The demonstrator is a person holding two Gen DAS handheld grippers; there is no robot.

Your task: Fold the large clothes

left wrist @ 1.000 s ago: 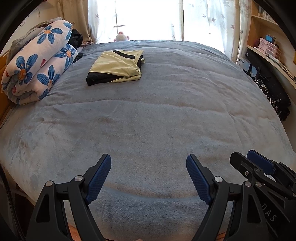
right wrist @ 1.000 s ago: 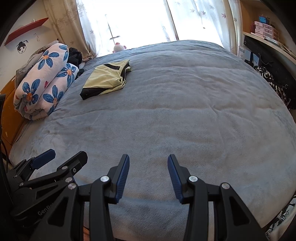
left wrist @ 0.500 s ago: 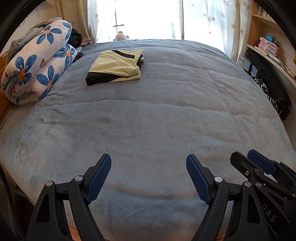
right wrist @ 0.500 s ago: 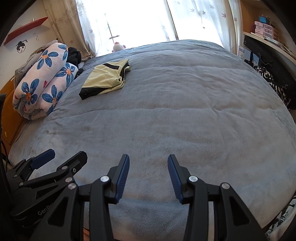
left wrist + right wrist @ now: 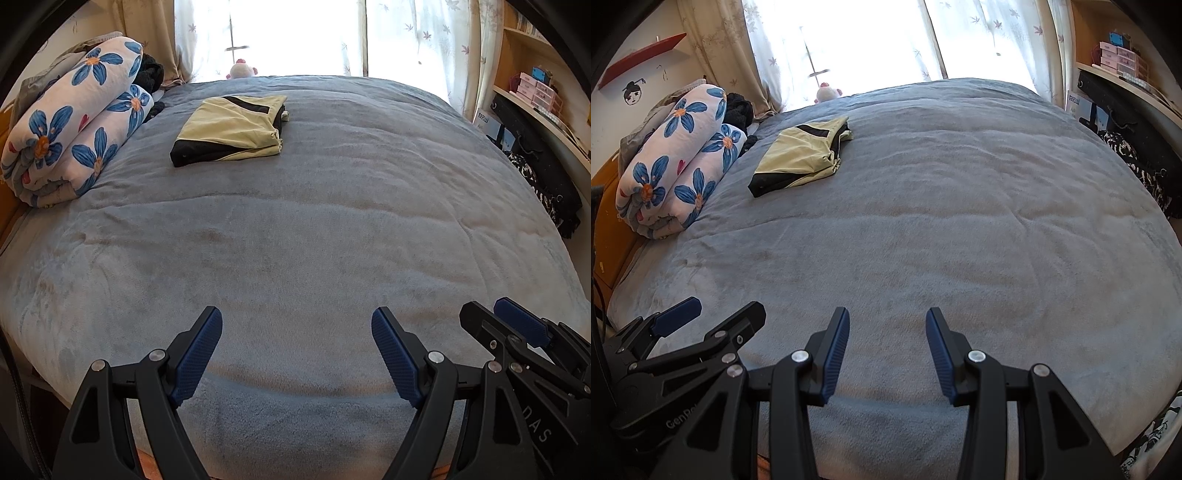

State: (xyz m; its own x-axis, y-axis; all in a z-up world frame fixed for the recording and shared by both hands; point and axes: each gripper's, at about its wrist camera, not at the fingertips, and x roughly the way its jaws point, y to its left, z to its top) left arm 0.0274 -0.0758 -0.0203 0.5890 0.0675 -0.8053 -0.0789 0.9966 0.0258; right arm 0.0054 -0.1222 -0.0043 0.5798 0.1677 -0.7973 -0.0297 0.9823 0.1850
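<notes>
Folded garment (image 5: 231, 129) lies on bed (image 5: 332, 229) toward 11 o'clock, well apart from both tools, long axis approx. 7–1 o'clock; left tool (image 5: 296, 354) nearer, right tool (image 5: 886, 350) beside it, both released, nothing held.

Pale yellow and black garment (image 5: 231, 131), grey-blue blanket (image 5: 295, 240), blue-flowered white quilt (image 5: 74, 125)
</notes>
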